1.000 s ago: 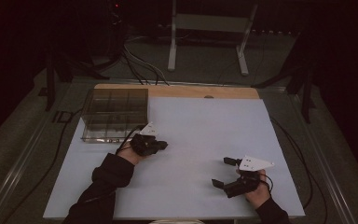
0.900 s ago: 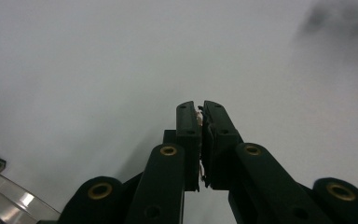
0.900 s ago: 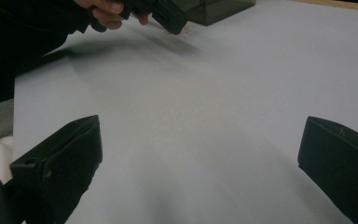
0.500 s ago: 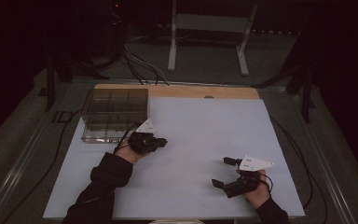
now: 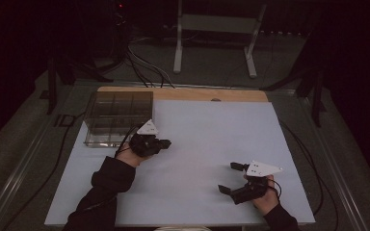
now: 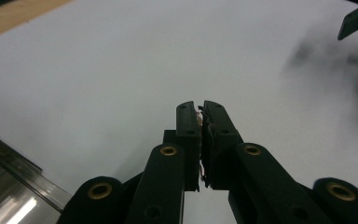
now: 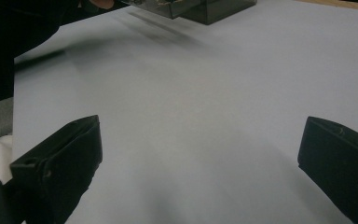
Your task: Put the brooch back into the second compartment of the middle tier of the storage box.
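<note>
Nothing much had shifted since the earlier frames: from the high view I saw both hands holding about where they had been, the left one perhaps a touch nearer the box.

I had the left gripper [image 5: 166, 143] over the white table sheet [image 5: 207, 130], just beside the near right corner of the clear compartment box [image 5: 118, 118]. Its jaws were pressed together, and in the left gripper view [image 6: 200, 109] I could make out a thin sliver of something pale and ragged pinched between the pads; what it was, I could not tell. That gripper pointed out across the bare sheet, with the box's edge [image 6: 14, 163] at the lower left of its view.

I had the right gripper [image 5: 232, 178] well apart from the left, near the front right of the sheet, low above the surface. Its jaws stood wide apart, one at each side of the right gripper view [image 7: 200, 154], with only the white sheet between them. Far up in that view I saw the box [image 7: 214, 9] and the dark sleeve [image 7: 9, 42] of the left arm.

The box sat at the sheet's far left corner, against the wooden strip [image 5: 183, 94] along the table's far edge.
</note>
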Motion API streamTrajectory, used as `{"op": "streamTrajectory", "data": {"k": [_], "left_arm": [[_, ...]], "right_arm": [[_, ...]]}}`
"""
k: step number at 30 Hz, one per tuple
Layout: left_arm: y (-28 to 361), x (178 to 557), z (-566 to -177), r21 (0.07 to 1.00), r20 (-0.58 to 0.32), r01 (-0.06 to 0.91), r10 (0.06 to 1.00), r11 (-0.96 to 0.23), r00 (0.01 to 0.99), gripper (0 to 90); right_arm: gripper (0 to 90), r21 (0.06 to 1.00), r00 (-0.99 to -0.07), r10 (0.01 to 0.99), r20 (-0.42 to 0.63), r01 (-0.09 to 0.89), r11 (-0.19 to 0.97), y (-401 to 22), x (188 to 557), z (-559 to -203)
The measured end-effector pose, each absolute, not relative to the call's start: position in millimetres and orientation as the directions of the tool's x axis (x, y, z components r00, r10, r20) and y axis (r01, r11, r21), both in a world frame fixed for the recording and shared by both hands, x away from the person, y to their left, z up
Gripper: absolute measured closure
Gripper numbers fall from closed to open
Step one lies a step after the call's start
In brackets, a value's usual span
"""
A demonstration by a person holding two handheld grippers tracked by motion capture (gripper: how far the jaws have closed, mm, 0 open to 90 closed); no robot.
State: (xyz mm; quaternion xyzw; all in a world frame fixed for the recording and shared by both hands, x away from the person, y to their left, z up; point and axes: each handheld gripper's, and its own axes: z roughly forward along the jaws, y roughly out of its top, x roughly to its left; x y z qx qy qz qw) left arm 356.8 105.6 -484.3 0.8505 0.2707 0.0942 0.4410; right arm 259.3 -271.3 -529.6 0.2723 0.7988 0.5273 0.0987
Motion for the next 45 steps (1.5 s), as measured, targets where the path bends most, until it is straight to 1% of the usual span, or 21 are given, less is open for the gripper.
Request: {"op": "streamTrajectory", "data": {"k": [45], "left_arm": [[145.0,355.4,-456.6,0.841,-0.063,0.377,0.623,-0.387,0.779,87.3]], "right_arm": [[0.0,0.896,-0.835,0.537,0.123,0.326,0.302,-270.2,258.8,-529.7]]}}
